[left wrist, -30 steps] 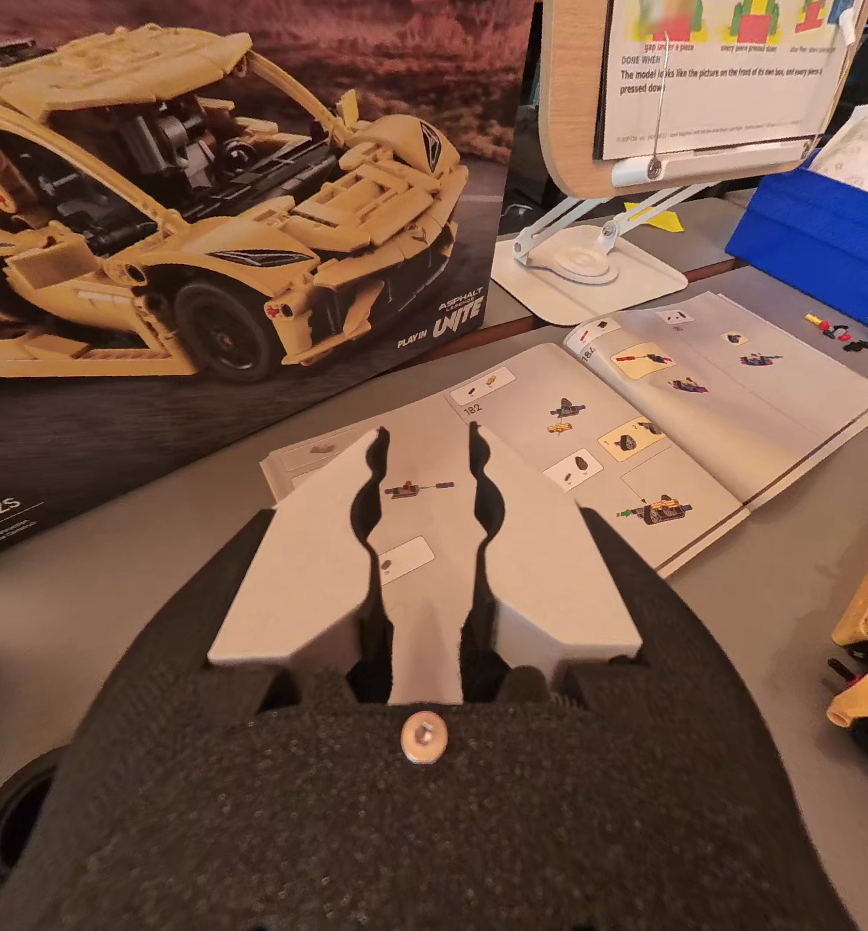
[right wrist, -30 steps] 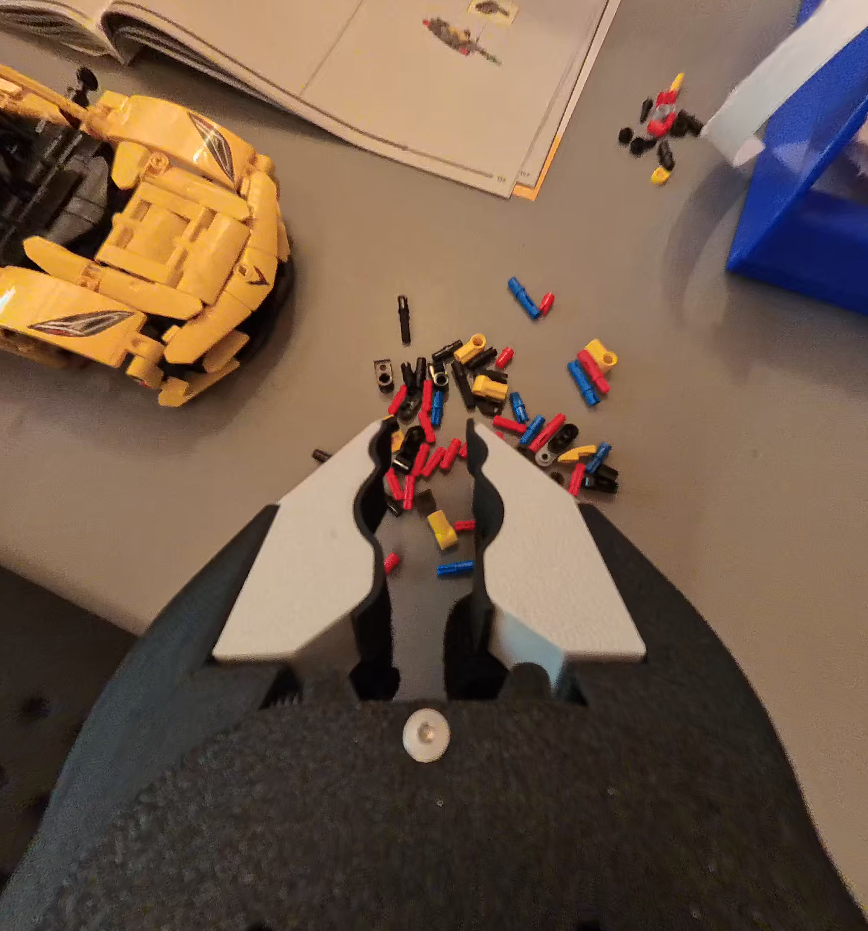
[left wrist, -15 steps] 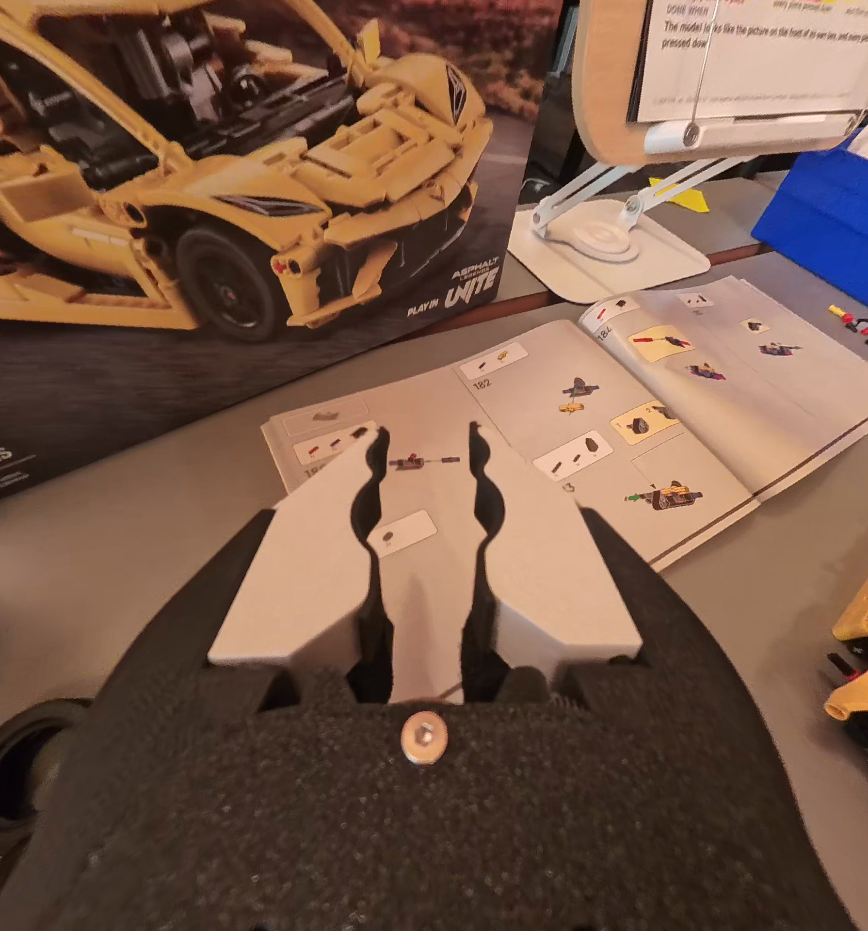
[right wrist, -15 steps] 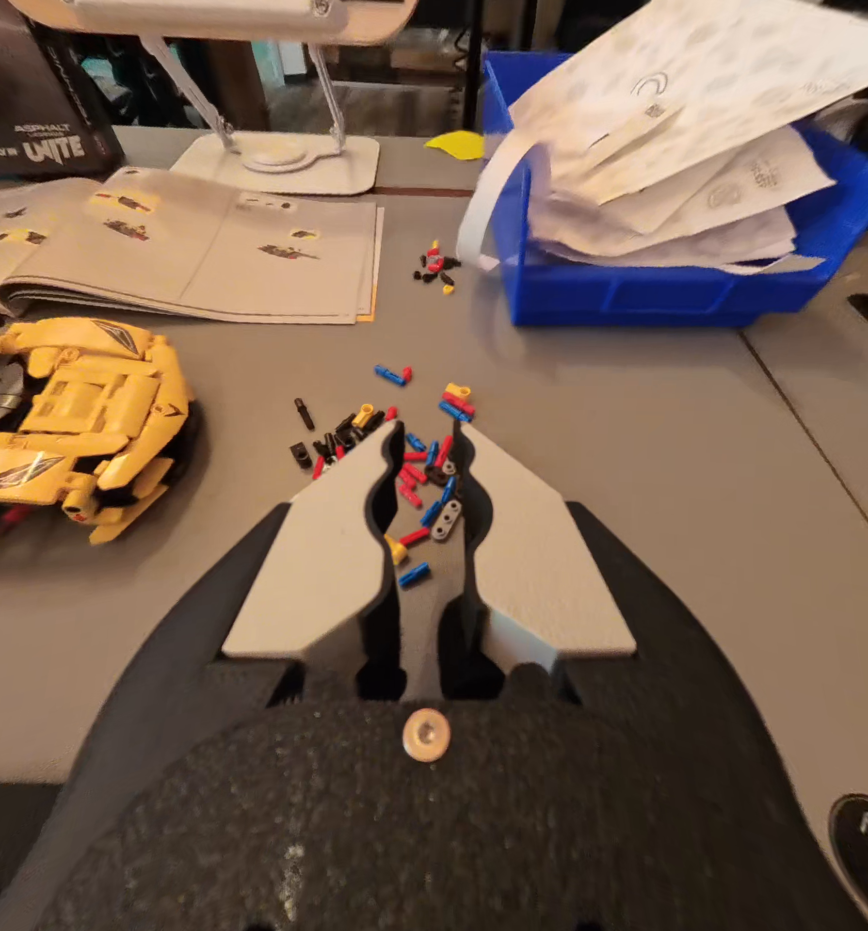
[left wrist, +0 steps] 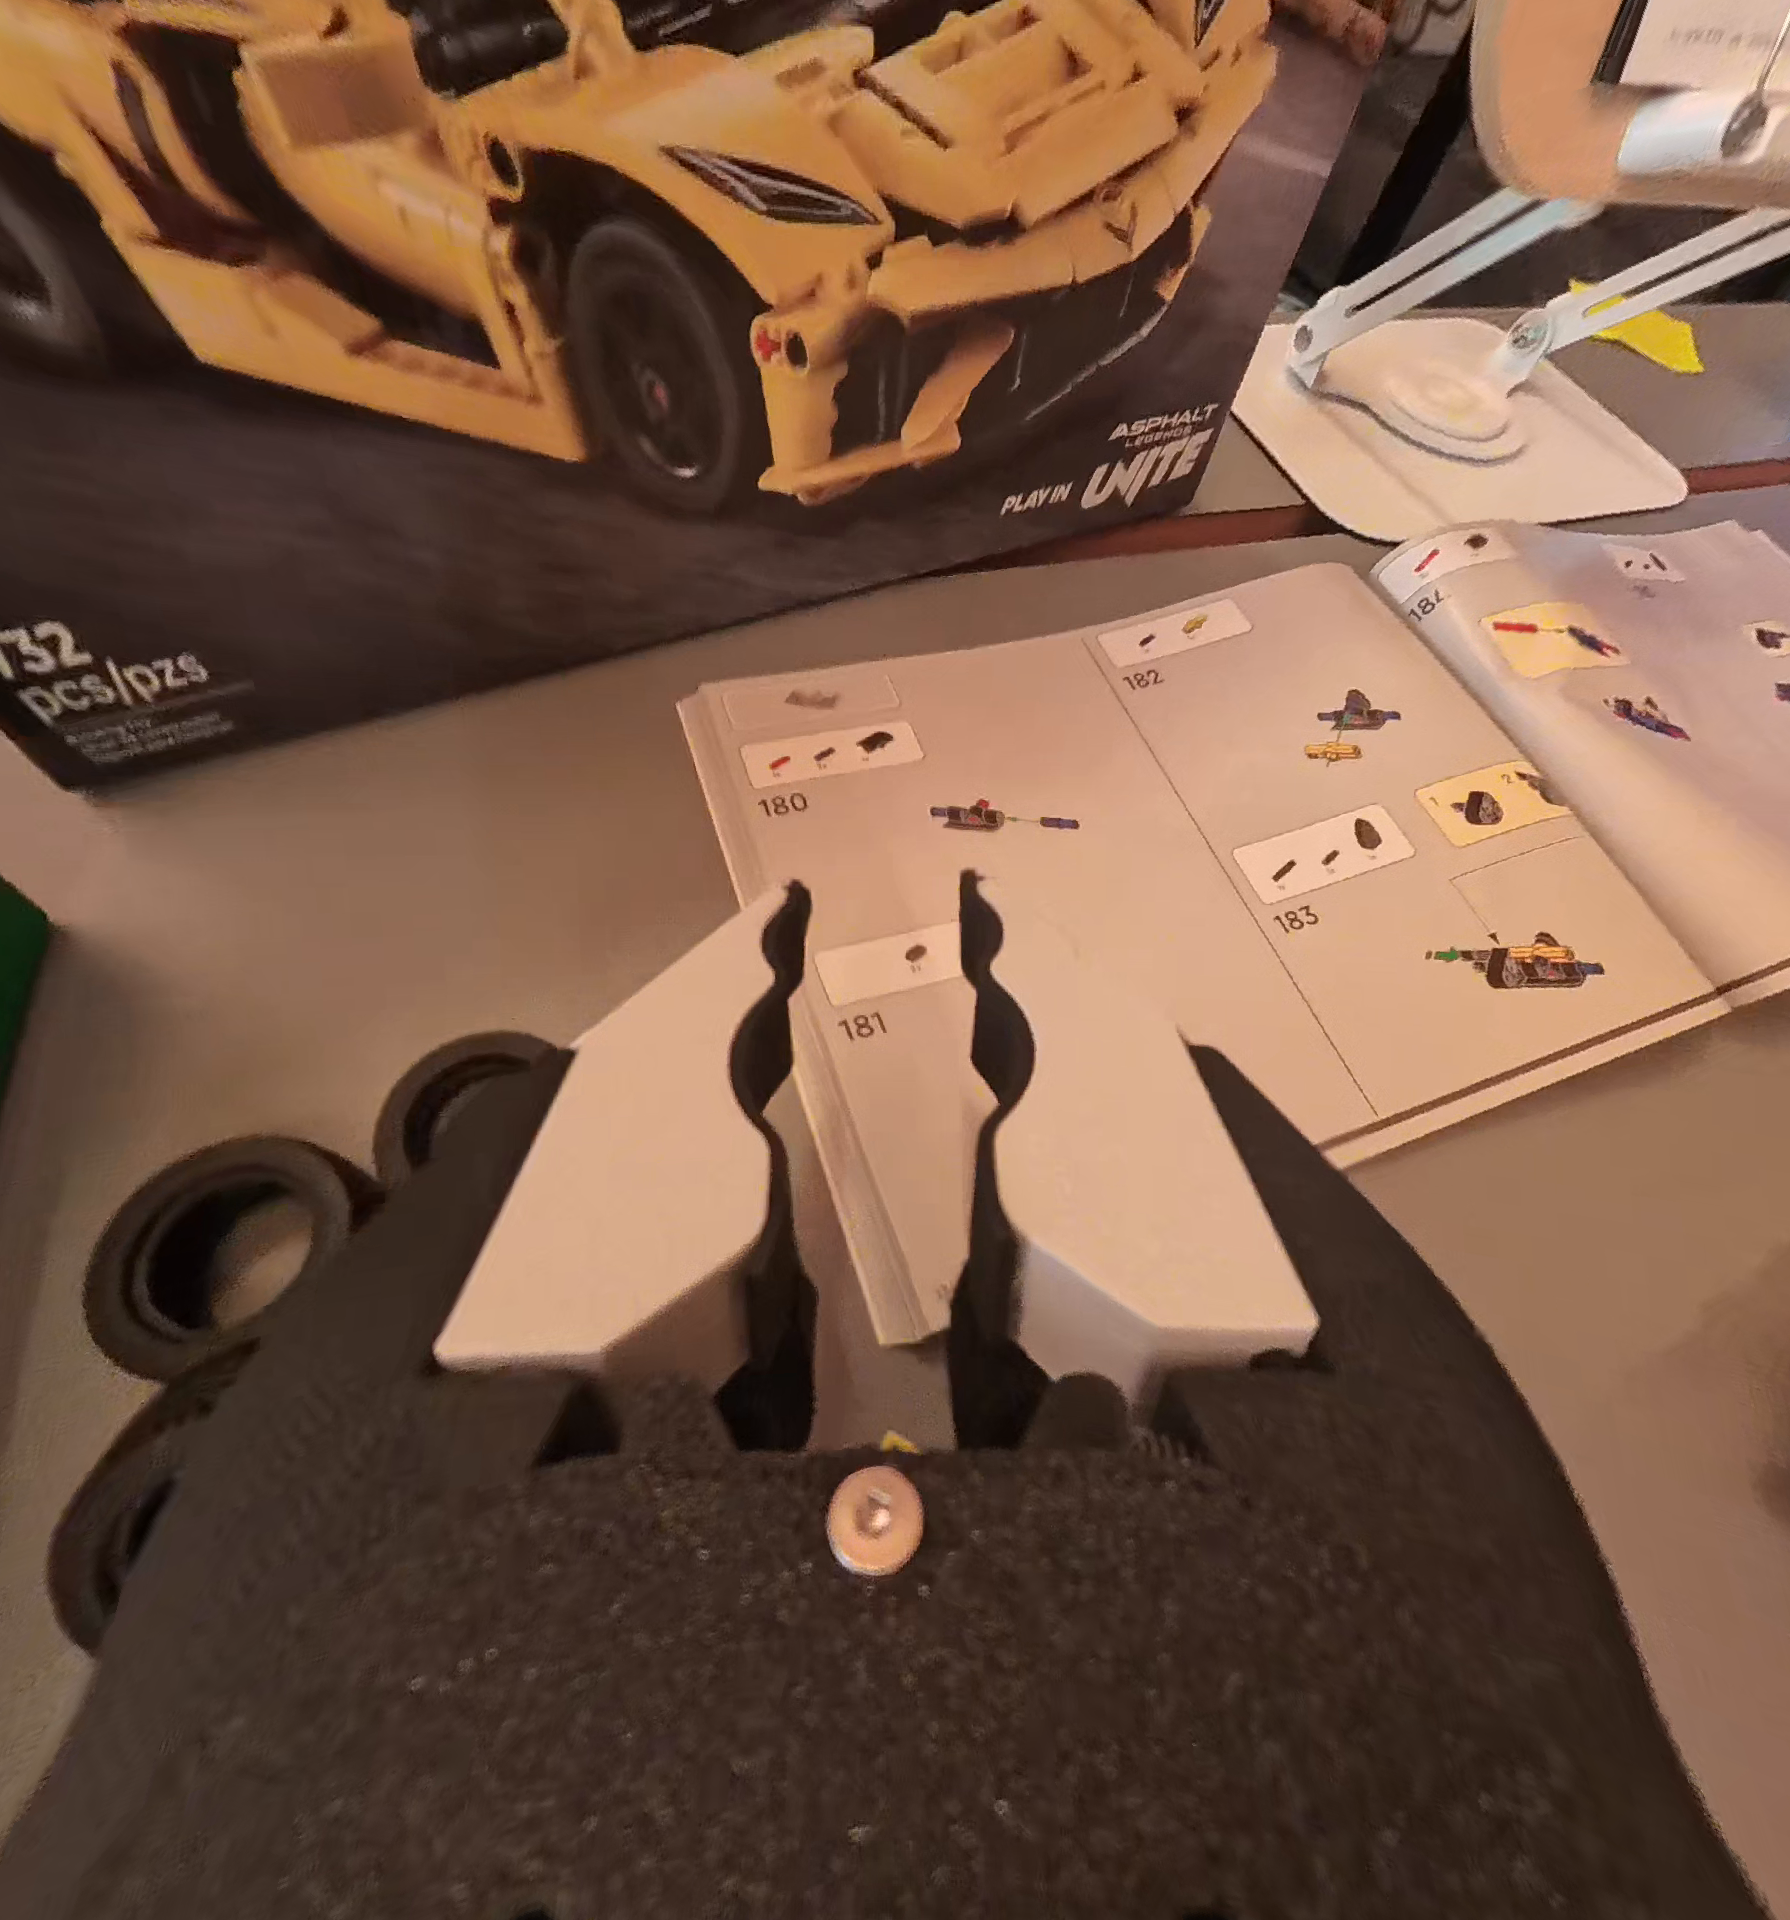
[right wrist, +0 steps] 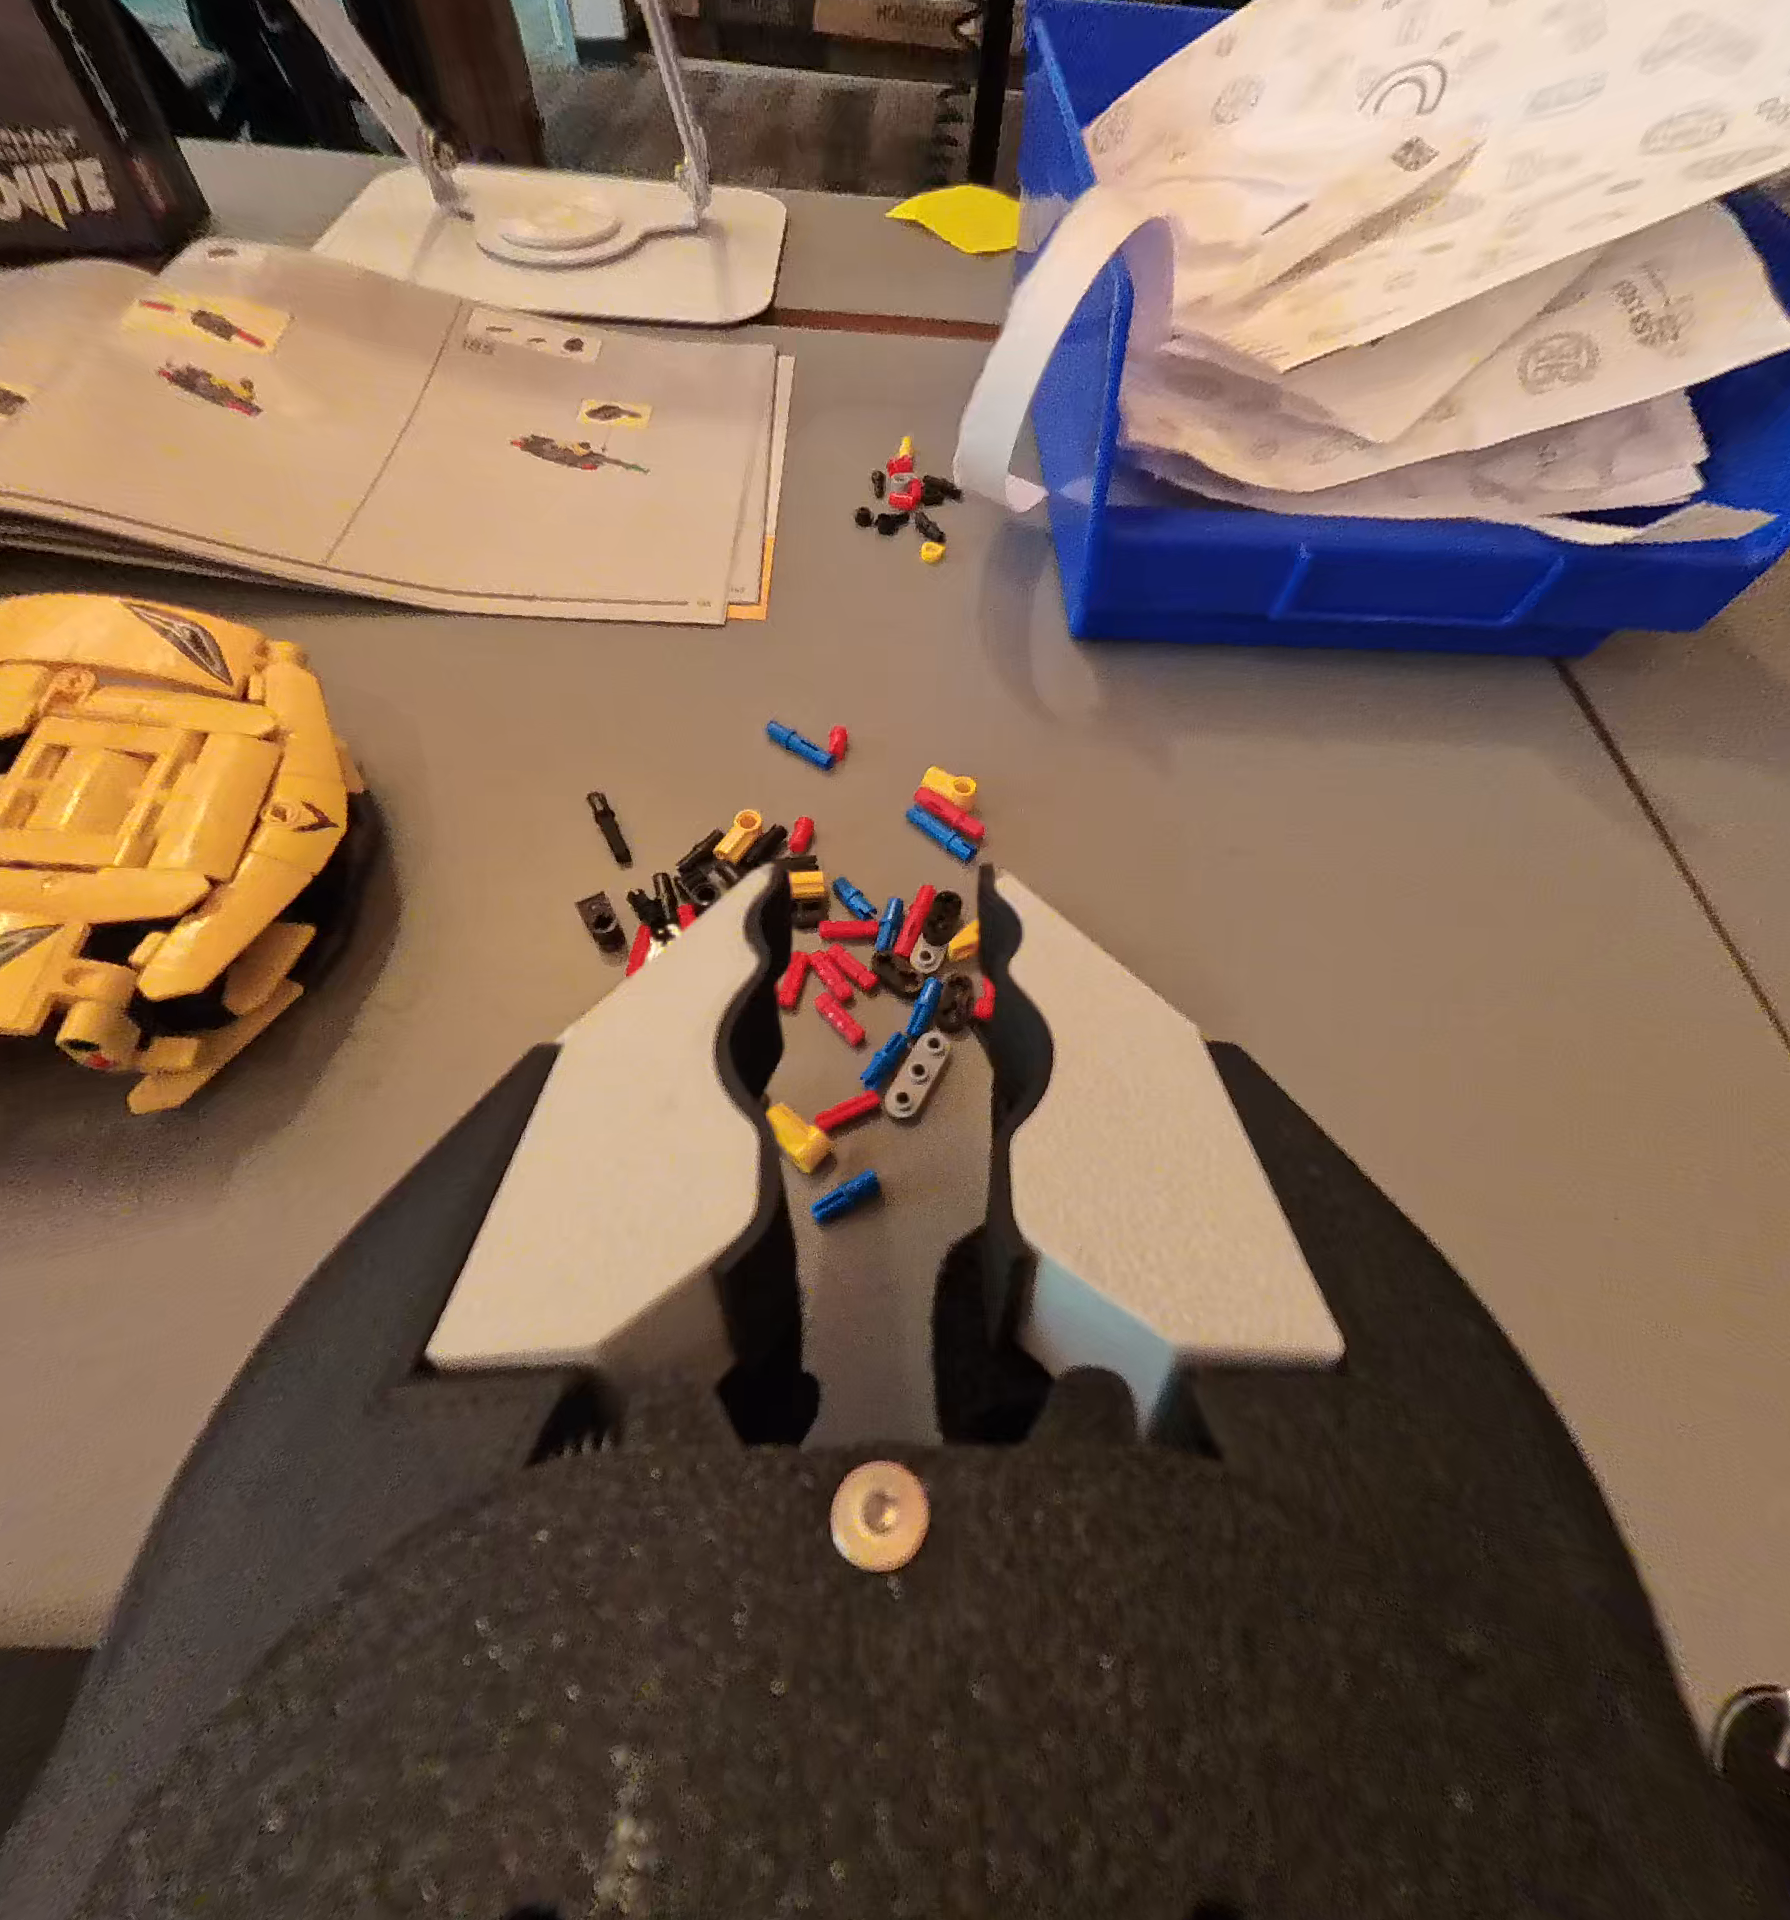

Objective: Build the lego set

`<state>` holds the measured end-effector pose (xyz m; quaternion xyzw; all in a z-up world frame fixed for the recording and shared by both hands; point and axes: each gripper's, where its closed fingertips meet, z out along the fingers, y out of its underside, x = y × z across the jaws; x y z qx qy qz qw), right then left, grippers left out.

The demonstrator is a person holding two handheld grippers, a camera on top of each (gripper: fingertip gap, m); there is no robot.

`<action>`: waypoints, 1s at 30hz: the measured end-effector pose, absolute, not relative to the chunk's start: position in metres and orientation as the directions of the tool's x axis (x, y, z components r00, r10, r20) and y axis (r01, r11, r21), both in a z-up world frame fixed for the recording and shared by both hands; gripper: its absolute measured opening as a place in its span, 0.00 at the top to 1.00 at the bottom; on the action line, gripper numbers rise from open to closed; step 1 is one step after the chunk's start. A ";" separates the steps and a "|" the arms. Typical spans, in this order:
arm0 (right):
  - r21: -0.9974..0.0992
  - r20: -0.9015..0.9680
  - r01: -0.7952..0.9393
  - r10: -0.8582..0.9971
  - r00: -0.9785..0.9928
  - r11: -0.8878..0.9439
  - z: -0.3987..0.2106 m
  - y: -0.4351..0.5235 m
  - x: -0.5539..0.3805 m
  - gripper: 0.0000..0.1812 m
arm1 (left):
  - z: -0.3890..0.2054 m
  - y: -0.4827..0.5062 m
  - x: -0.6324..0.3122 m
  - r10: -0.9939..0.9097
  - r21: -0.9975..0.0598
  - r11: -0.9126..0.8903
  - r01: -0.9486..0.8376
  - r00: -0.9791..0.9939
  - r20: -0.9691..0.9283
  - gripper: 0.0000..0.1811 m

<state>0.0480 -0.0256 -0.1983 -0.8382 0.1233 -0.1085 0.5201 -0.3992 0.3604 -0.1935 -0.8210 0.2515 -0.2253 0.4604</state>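
Left gripper (left wrist: 878, 883) is hovering with jaws parted and holding nothing; the open instruction booklet (left wrist: 1234, 831) is lying directly beneath and ahead of them. Right gripper (right wrist: 883, 881) is also hanging with jaws apart and empty, the loose lego pieces (right wrist: 870, 977) lying on the table (right wrist: 1338, 935) between them, the yellow car model (right wrist: 132, 831) sitting well left.

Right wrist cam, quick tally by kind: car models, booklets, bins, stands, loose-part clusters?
Yellow car model: 1
Instruction booklet: 1
Blue bin: 1
White stand: 1
Loose-part clusters: 2, large central, small by bin
Total: 6
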 end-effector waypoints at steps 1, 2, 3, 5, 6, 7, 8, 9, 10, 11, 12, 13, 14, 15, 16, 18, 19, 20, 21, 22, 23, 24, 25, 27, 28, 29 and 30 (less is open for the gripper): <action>-0.896 0.033 -0.112 -0.317 0.948 -0.429 -0.200 -0.026 0.048 0.81 | -0.195 0.359 -0.399 -0.609 -0.863 -0.466 -0.194 0.778 0.155 0.84; -0.893 0.016 -0.126 -0.311 0.950 -0.432 -0.201 -0.025 0.048 0.80 | -0.196 0.358 -0.398 -0.601 -0.857 -0.479 -0.189 0.782 0.164 0.84; -0.891 0.005 -0.133 -0.301 0.953 -0.434 -0.202 -0.025 0.047 0.80 | -0.196 0.358 -0.397 -0.601 -0.856 -0.478 -0.196 0.784 0.156 0.84; -0.886 0.007 -0.125 -0.284 0.959 -0.446 -0.204 -0.023 0.045 0.81 | -0.199 0.356 -0.396 -0.603 -0.849 -0.472 -0.239 0.790 0.113 0.84; -0.880 0.010 -0.121 -0.274 0.962 -0.459 -0.206 -0.023 0.043 0.82 | -0.201 0.355 -0.396 -0.599 -0.844 -0.474 -0.253 0.794 0.098 0.84; -0.873 0.012 -0.118 -0.262 0.965 -0.473 -0.208 -0.021 0.042 0.82 | -0.202 0.354 -0.396 -0.593 -0.841 -0.477 -0.255 0.800 0.093 0.84; -0.867 0.014 -0.115 -0.254 0.967 -0.485 -0.210 -0.021 0.040 0.82 | -0.202 0.353 -0.394 -0.590 -0.839 -0.484 -0.250 0.801 0.102 0.84; -0.862 0.012 -0.114 -0.244 0.970 -0.494 -0.211 -0.020 0.039 0.82 | -0.201 0.352 -0.391 -0.596 -0.834 -0.493 -0.248 0.794 0.116 0.84; -0.859 0.006 -0.115 -0.234 0.972 -0.499 -0.213 -0.019 0.038 0.82 | -0.200 0.351 -0.389 -0.601 -0.828 -0.501 -0.252 0.789 0.124 0.84; -0.858 -0.003 -0.119 -0.226 0.974 -0.500 -0.213 -0.019 0.037 0.82 | -0.199 0.350 -0.387 -0.606 -0.825 -0.502 -0.258 0.786 0.123 0.84; -0.859 -0.016 -0.125 -0.218 0.976 -0.496 -0.212 -0.019 0.036 0.82 | -0.198 0.350 -0.386 -0.609 -0.829 -0.493 -0.262 0.785 0.115 0.84; -0.864 -0.031 -0.131 -0.209 0.977 -0.486 -0.211 -0.019 0.035 0.82 | -0.196 0.350 -0.384 -0.611 -0.836 -0.481 -0.264 0.785 0.103 0.84; -0.872 -0.043 -0.139 -0.208 0.977 -0.469 -0.208 -0.020 0.035 0.82 | -0.196 0.350 -0.383 -0.613 -0.839 -0.471 -0.273 0.785 0.089 0.84; -0.881 -0.054 -0.145 -0.209 0.977 -0.450 -0.205 -0.020 0.035 0.82 | -0.197 0.349 -0.382 -0.616 -0.835 -0.467 -0.290 0.784 0.072 0.84; -0.888 -0.065 -0.150 -0.204 0.977 -0.435 -0.202 -0.021 0.035 0.82 | -0.198 0.349 -0.382 -0.617 -0.829 -0.466 -0.308 0.785 0.055 0.84; -0.890 -0.090 -0.166 -0.194 0.977 -0.424 -0.201 -0.021 0.034 0.82 | -0.196 0.348 -0.383 -0.618 -0.831 -0.452 -0.324 0.785 0.030 0.84; -0.887 -0.107 -0.174 -0.177 0.978 -0.427 -0.201 -0.020 0.032 0.80 | -0.194 0.348 -0.383 -0.623 -0.836 -0.442 -0.326 0.782 0.024 0.84; -0.884 -0.126 -0.177 -0.145 0.981 -0.432 -0.200 -0.020 0.029 0.79 | -0.194 0.347 -0.383 -0.631 -0.837 -0.437 -0.330 0.776 0.023 0.84; -0.886 -0.128 -0.159 -0.101 0.987 -0.436 -0.198 -0.019 0.025 0.80 | -0.196 0.345 -0.383 -0.641 -0.833 -0.437 -0.339 0.768 0.024 0.84; -0.891 -0.092 -0.101 -0.041 0.995 -0.443 -0.194 -0.021 0.023 0.87 | -0.199 0.344 -0.383 -0.650 -0.827 -0.439 -0.351 0.759 0.022 0.84; -0.894 -0.008 0.003 0.022 1.000 -0.449 -0.191 -0.023 0.024 0.91 | -0.204 0.342 -0.385 -0.656 -0.819 -0.442 -0.365 0.755 0.018 0.84; -0.875 0.087 0.106 0.062 0.994 -0.473 -0.193 -0.027 0.029 0.93 | -0.210 0.340 -0.388 -0.653 -0.808 -0.456 -0.374 0.757 0.018 0.84; -0.842 0.142 0.169 0.091 0.986 -0.513 -0.199 -0.030 0.033 0.92 | -0.213 0.337 -0.388 -0.651 -0.799 -0.470 -0.374 0.759 0.028 0.84; -0.788 0.151 0.231 0.185 0.971 -0.570 -0.214 -0.036 0.029 0.90 | -0.208 0.330 -0.379 -0.665 -0.809 -0.479 -0.340 0.742 0.081 0.84; -0.780 0.130 0.238 0.222 0.966 -0.579 -0.220 -0.036 0.024 0.90 | -0.203 0.327 -0.372 -0.676 -0.818 -0.475 -0.323 0.730 0.104 0.84; -0.770 0.108 0.239 0.248 0.963 -0.591 -0.226 -0.036 0.021 0.90 | -0.200 0.324 -0.367 -0.687 -0.825 -0.466 -0.320 0.719 0.109 0.84; -0.756 0.114 0.243 0.242 0.963 -0.608 -0.231 -0.035 0.025 0.89 | -0.200 0.322 -0.363 -0.696 -0.826 -0.455 -0.332 0.712 0.098 0.84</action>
